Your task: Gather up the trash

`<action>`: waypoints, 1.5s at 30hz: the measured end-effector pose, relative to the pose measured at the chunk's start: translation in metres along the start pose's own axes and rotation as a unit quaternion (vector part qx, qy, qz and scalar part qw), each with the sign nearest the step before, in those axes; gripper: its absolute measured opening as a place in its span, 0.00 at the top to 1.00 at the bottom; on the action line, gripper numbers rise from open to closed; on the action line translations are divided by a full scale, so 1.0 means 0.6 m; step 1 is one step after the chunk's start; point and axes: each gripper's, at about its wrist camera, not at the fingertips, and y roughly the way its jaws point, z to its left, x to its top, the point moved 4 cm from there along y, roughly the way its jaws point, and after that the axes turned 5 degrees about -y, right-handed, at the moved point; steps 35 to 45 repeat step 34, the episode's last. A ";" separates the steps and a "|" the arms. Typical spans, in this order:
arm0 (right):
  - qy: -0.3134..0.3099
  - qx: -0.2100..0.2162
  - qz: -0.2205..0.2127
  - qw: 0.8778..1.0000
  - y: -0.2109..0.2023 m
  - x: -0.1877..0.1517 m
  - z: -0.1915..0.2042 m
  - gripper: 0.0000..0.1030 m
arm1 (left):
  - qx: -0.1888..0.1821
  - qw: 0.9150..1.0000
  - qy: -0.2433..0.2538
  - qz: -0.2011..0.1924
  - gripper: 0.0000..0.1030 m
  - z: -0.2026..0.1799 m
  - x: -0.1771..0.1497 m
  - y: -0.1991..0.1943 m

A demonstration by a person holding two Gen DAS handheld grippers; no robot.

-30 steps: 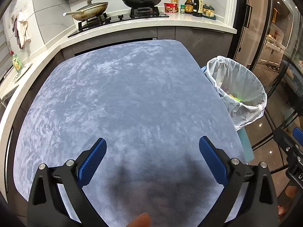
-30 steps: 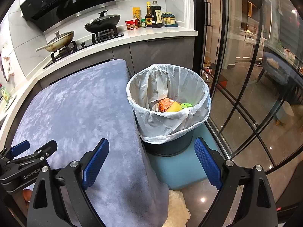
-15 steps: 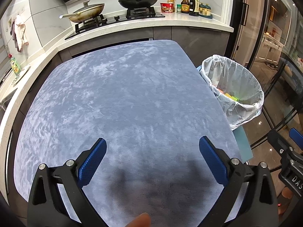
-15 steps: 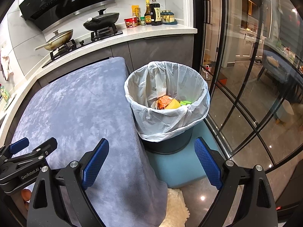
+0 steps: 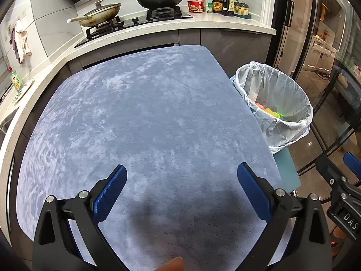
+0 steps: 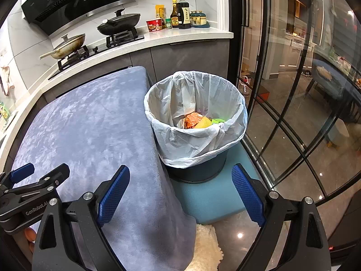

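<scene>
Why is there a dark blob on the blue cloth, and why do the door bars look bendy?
Left wrist view: the blob is a shadow on the blue cloth, between the fingers. Right wrist view: the fisheye lens bends the straight door bars.

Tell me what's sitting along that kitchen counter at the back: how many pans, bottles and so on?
Pans on the stove: 2, a pale pan and a black lidded wok
Tall dark bottles: 2
Red instant-noodle cup: 1
Small green-capped jar: 1
Yellow packet: 1
Total: 7

Left wrist view looks down over the counter [image 5: 146, 117]; right wrist view faces the bin [image 6: 196, 122]; both share both.
</scene>
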 end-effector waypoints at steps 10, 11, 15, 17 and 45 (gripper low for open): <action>0.004 0.002 0.003 1.000 0.005 0.000 -0.006 0.15 | 0.006 1.000 0.005 0.002 0.09 -0.009 -0.001 0.005; 0.004 0.001 0.002 1.000 0.005 0.000 -0.007 0.15 | 0.005 1.000 0.005 0.002 0.09 -0.010 -0.001 0.005; 0.005 0.002 0.005 1.000 0.008 -0.002 -0.011 0.15 | 0.011 1.000 0.007 0.008 0.09 -0.013 -0.004 0.011; 0.005 0.000 0.006 1.000 0.009 -0.002 -0.012 0.15 | 0.011 1.000 0.007 0.011 0.09 -0.014 -0.005 0.014; 0.006 -0.002 0.007 1.000 0.011 -0.002 -0.017 0.14 | -0.008 1.000 0.015 0.005 0.09 -0.031 -0.003 0.005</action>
